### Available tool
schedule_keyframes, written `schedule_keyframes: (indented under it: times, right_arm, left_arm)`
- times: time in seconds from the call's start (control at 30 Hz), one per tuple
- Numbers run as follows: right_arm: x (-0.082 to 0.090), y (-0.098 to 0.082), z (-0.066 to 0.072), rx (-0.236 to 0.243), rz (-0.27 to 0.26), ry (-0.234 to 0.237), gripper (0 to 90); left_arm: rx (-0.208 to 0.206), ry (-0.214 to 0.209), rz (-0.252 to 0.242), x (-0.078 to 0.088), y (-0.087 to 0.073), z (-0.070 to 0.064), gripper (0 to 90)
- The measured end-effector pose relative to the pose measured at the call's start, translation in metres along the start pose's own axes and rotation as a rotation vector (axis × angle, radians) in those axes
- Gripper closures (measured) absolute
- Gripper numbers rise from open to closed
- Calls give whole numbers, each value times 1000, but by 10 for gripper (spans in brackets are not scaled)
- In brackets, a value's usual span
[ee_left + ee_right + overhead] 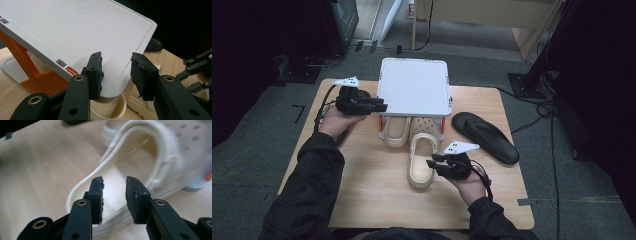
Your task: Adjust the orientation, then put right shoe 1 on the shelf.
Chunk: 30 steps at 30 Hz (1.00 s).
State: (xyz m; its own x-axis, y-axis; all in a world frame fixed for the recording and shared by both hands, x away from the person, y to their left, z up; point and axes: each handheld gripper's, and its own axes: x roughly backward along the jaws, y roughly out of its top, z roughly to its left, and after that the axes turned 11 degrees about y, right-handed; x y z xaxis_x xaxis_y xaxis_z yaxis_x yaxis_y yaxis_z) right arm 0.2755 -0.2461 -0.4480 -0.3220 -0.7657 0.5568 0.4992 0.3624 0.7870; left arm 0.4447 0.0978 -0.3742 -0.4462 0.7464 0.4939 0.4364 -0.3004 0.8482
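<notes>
My right hand-held gripper (113, 198) is released: its pads stand apart at the heel rim of the near cream clog (421, 159), and nothing is pinched between them. That clog lies on the bench (362, 180), toe toward the white two-tier rack (414, 87). The second cream clog (395, 129) sits on the rack's lower tier under the white top shelf. My left hand-held gripper (116, 72) is also released, its pads straddling the near corner of that shelf without pressing on it. A black flip-flop (486, 136) lies on the bench right of the rack.
</notes>
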Motion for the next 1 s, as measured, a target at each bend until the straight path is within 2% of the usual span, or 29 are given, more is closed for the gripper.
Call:
schedule_keyframes:
  times: [0.1, 0.17, 0.3, 0.37, 0.53, 0.63, 0.83, 1.0]
  right_arm:
    - [-5, -3, 6, 5, 18, 41, 678]
    - [-7, -3, 10, 40, 23, 48, 681]
    - [-13, -5, 15, 58, 48, 71, 701]
    - [-14, -6, 20, 83, 53, 81, 712]
    - [-22, -11, 36, 128, 78, 144, 717]
    - [-27, -16, 42, 149, 105, 156, 725]
    - [-39, -25, 45, 150, 166, 165, 775]
    - [-47, -32, 43, 130, 228, 164, 819]
  left_arm:
    - [-4, 2, 0, 0, 0, 0, 615]
    - [-4, 4, -2, 0, 0, 0, 615]
    - [-8, 7, -1, 0, 0, 0, 615]
    - [-10, 9, -2, 0, 0, -1, 615]
    - [-7, 8, -3, 0, 0, 0, 625]
    - [-13, 12, -2, 0, 0, -1, 625]
    - [-15, 11, -3, 0, 0, -1, 625]
    - [-15, 12, -5, 0, -1, 0, 639]
